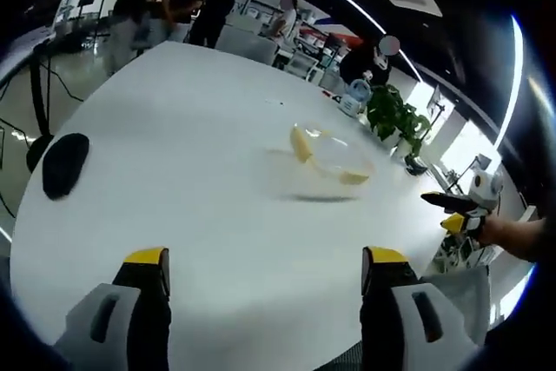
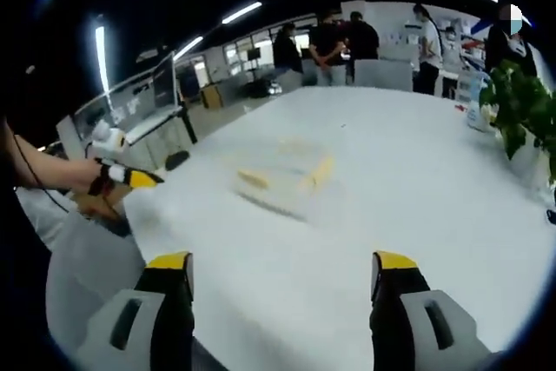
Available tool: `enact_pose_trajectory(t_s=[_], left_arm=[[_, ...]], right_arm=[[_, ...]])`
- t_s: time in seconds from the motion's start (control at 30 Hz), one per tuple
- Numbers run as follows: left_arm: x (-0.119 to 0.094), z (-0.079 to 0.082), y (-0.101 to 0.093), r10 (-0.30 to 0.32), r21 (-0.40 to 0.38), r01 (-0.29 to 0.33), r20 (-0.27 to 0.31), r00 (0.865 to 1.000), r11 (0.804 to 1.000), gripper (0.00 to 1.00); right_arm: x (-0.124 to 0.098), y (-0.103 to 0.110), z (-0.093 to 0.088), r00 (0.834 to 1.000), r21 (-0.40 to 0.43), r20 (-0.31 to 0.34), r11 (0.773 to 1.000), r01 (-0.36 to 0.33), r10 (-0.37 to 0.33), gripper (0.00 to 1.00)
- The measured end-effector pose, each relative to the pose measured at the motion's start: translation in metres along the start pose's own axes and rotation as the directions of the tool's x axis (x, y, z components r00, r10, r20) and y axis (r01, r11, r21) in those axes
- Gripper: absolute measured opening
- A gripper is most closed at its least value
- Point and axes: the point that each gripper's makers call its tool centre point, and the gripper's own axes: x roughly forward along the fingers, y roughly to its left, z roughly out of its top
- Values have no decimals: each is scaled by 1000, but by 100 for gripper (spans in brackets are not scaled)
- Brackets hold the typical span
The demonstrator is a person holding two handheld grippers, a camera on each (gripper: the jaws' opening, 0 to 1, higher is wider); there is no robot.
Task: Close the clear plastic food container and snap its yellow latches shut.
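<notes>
The clear plastic food container sits on the white table, out past the middle of it and well apart from both grippers; nothing can be made out inside it, though the blur in both views leaves that uncertain. In the left gripper view its walls are see-through and low, with one yellow latch at the left end and another yellowish strip at the near right edge; in the right gripper view the container is only a faint smear with yellow latches at its sides (whether the lid is seated cannot be told).

The left gripper hangs above the near edge of the table, jaws spread wide and holding nothing; the right gripper is likewise spread apart and empty, over the table's near part. Each gripper also shows at the edge of the other's view, held in a hand off the table's side.

A dark flat object lies near the table's left edge; a green potted plant stands at the far side; people stand beyond the table.
</notes>
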Motion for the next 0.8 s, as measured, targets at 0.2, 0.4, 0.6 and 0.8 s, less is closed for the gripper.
enact_pose_trajectory(t_s=[0.2,0.4,0.6,0.8], left_arm=[[-11,-16,-3,22,1,-22,-3,1000,1000,90],[-18,-29,-8,20,-12,-20,-1,1000,1000,89],[-22,-42,-11,17,-29,-17,-1,1000,999,89],[-26,-49,-18,2,-29,-1,5,1000,1000,88]], right_arm=[[-10,4,-16,1000,24,-1,1000,19,-19,83],[-21,3,-23,999,68,21,997,47,-49,83],[-24,6,-22,997,63,41,996,58,-61,81],[-24,14,-27,997,70,47,996,64,-67,80]])
